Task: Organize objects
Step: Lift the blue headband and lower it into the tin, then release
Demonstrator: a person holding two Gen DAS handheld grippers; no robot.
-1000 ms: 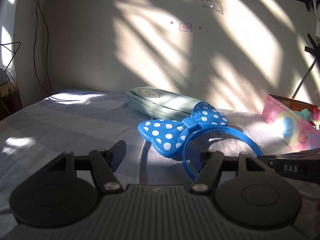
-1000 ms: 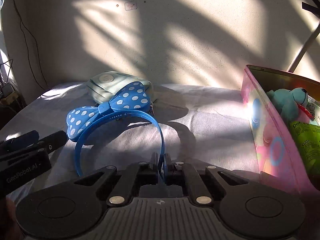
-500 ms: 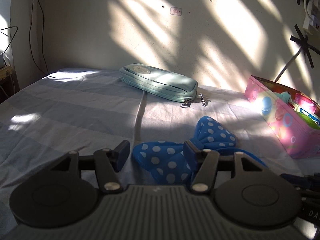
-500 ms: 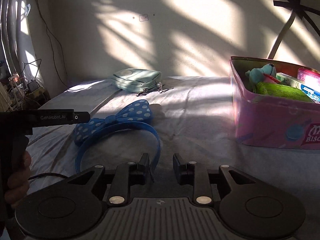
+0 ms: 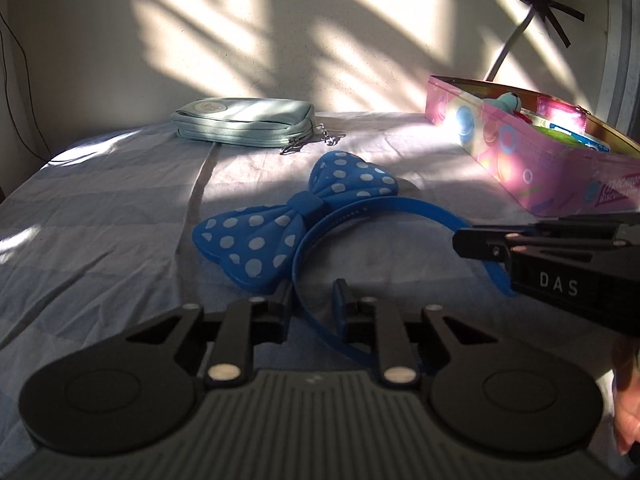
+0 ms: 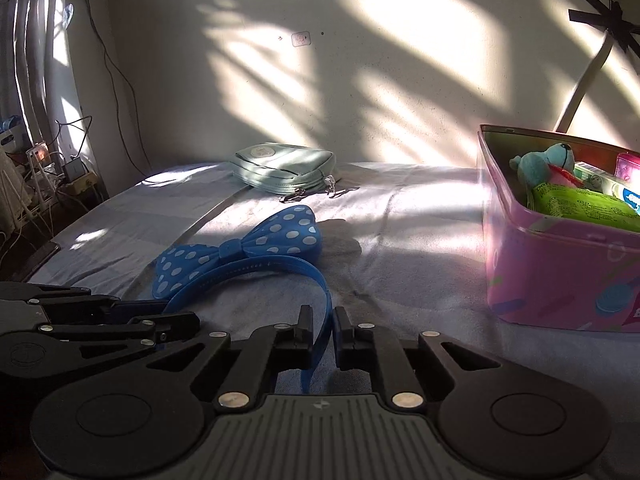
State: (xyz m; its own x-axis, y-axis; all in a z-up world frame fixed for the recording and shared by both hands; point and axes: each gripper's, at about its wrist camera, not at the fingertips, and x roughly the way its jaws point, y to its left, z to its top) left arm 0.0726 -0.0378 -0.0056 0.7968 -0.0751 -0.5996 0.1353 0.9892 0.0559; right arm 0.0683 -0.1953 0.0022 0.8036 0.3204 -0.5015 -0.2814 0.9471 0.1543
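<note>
A blue headband with a white-dotted bow [image 5: 288, 224] lies on the bed sheet; it also shows in the right wrist view [image 6: 256, 250]. My left gripper [image 5: 312, 300] is partly open, its fingers on either side of one end of the band, apart from it. My right gripper [image 6: 322, 326] is narrowly open around the other end of the band, with a gap on each side. A pink tin box [image 6: 560, 272] with a teal plush toy [image 6: 548, 160] and packets stands at the right; it also shows in the left wrist view [image 5: 520, 152].
A mint-green zip pouch [image 5: 244, 122] lies at the back by the wall, also in the right wrist view [image 6: 286, 168]. Cables and a power strip [image 6: 76, 172] sit off the bed's left edge. The sheet [image 5: 100, 220] has a long crease.
The left gripper's fingers have narrowed and now straddle the band's end. The right gripper, shut on the band a second ago, opened and has now narrowed around it. The headband rests on the sheet.
</note>
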